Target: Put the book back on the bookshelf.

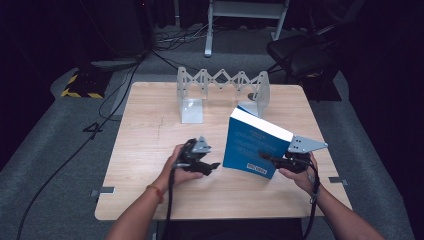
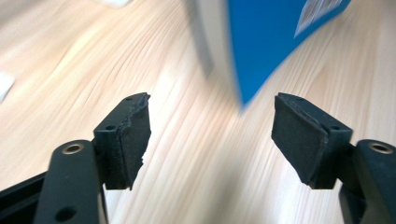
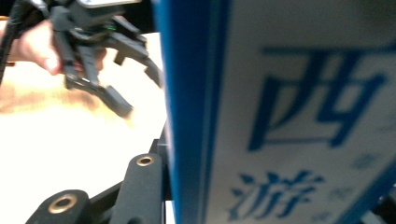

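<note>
Book [image 1: 254, 145], blue, stands tilted on the surface [image 1: 150, 150], clamped in the right tool [image 1: 272, 161], short of the rack [image 1: 222, 90] behind it. Left tool [image 1: 212, 166] hovers beside it, jaws apart and empty. Shelving the book looks yet undone.

A pale wood-grain counter [image 1: 150, 150] stands on grey carpet [image 1: 50, 150] in a dim room whose far side falls into darkness. Beyond the counter from the tools, a white metal frame [image 1: 210, 30] rises from the floor, and black cables [image 1: 175, 37] lie tangled near its foot. Far off to the tools' left, a yellow-and-black striped block [image 1: 80, 87] rests at the carpet's edge, and a cable [image 1: 75, 150] runs along the floor on that side. To the far right sits a dark chair [image 1: 300, 52]. Small metal brackets [image 1: 102, 191] show at the counter's near edge.
</note>
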{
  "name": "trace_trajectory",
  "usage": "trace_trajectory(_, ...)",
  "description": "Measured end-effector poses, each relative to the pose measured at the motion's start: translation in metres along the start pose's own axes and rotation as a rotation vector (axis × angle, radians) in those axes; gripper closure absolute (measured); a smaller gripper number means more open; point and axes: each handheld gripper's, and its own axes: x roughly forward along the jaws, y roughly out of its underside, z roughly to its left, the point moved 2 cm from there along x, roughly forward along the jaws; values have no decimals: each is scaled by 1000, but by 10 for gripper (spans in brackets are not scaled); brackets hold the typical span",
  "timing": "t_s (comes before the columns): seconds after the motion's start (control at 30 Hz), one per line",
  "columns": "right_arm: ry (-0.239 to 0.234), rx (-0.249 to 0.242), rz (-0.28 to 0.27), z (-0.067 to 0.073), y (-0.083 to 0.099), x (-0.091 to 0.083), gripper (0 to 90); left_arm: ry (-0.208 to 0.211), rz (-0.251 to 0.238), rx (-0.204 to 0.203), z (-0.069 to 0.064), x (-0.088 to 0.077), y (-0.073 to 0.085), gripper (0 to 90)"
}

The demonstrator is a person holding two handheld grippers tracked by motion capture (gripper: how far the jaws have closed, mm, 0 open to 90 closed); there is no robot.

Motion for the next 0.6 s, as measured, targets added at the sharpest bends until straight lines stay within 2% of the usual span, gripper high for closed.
trace_trajectory(0.03,2,8,2,-2,-1,0,619,-19,14,-17,5,-7,11,276)
trace_trajectory(0.1,11,13,2,-4,-1,2,619,-29,39,-59,11,-19,30,255)
trace_trajectory(0.23,15,12,5,-5,0,2,619,-45,98,-71,10,-36,55,252)
trace_trajectory(0.3,17,7,1,-5,0,2,618,-85,124,-80,8,-39,64,252)
trace_trajectory(0.37,19,-4,-1,-3,1,1,618,-75,121,-110,7,-41,71,251)
trace_trajectory(0.4,19,-4,-1,-3,1,1,618,-75,121,-110,7,-41,71,246)
trace_trajectory(0.43,18,-1,-3,-3,1,1,618,-70,104,-132,6,-42,73,246)
trace_trajectory(0.5,25,-5,-6,-2,2,0,618,-68,92,-147,5,-44,75,242)
trace_trajectory(0.6,37,-1,-7,-1,2,0,619,-98,86,-124,2,-43,77,234)
